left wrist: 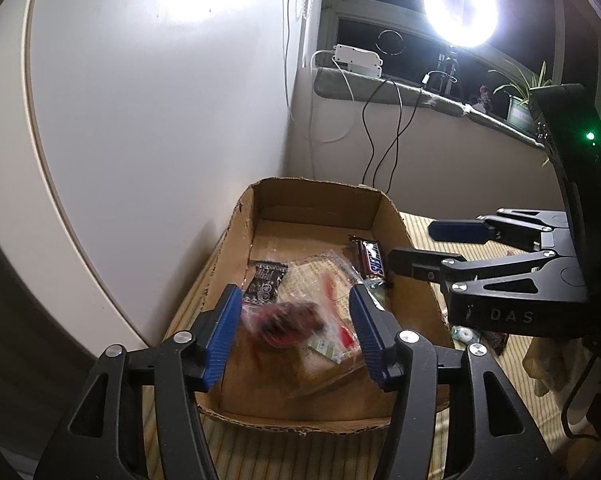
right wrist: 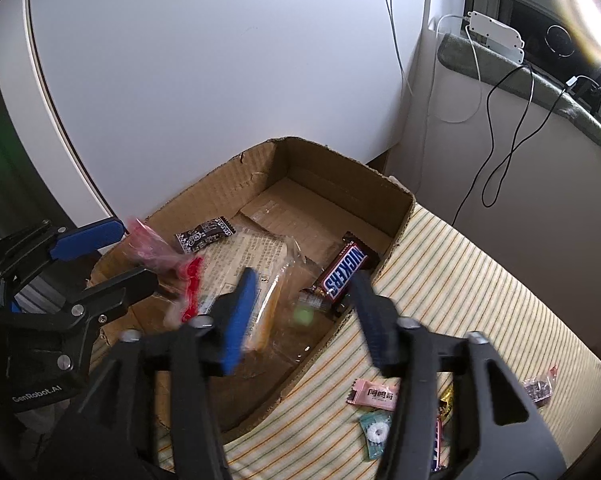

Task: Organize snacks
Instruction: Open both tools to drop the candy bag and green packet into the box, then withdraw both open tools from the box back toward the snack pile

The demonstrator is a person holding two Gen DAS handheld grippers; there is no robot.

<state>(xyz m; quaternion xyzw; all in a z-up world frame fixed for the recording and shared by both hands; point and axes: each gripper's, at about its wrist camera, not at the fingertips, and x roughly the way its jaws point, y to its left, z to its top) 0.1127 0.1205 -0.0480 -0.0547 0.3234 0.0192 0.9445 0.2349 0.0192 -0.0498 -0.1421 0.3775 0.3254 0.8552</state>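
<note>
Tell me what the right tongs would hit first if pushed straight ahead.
Probably the clear wrapped snack lying in the cardboard box: the right tongs stand open above it, tilted down into the box, with the Snickers bar just beyond. Depth is unclear.

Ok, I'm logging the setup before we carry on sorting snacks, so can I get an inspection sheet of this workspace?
Surface: striped cloth, mostly bare.
Job's things: cardboard box holds a Snickers bar, black sachet and clear-wrapped pack; pink sweet and teal sweet lie outside on the cloth.
Clutter: white adapter box on the windowsill.
Grippers: left gripper open, a blurred red packet between its fingers, apparently not pinched; right gripper open over the box.
Cables: black cable hangs from the sill; white cable runs down the panel.
Surroundings: white panel, ring lamp, potted plant.
</note>
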